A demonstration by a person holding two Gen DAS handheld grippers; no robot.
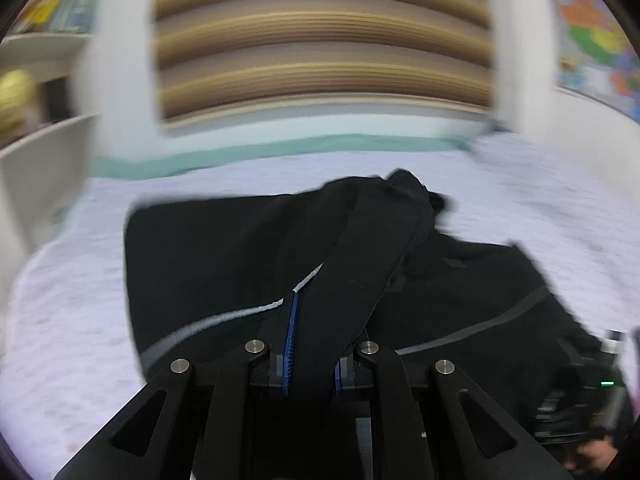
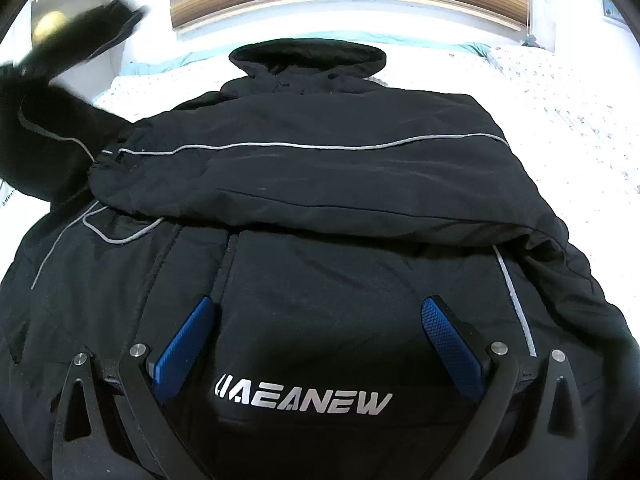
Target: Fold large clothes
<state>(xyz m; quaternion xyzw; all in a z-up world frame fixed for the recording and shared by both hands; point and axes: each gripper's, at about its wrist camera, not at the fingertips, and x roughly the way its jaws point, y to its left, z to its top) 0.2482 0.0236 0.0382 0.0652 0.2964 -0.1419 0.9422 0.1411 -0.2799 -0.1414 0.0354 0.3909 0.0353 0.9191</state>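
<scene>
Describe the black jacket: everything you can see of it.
The jacket is black, padded-looking fabric with thin grey piping and a silver "AEANEW" logo. It lies spread on a pale dotted bedcover, collar at the far end, one sleeve folded across the chest. The other sleeve is lifted, pinched in the shut left gripper. The right gripper sits open over the body, near the logo.

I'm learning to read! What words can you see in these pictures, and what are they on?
"AEANEW", after slanted stripes: silver print on the black jacket, logo at, between the fingers of the right claw.
Tiny marks at the left edge of the right view: too small to read.
Map poster and books: too blurred to read.
</scene>
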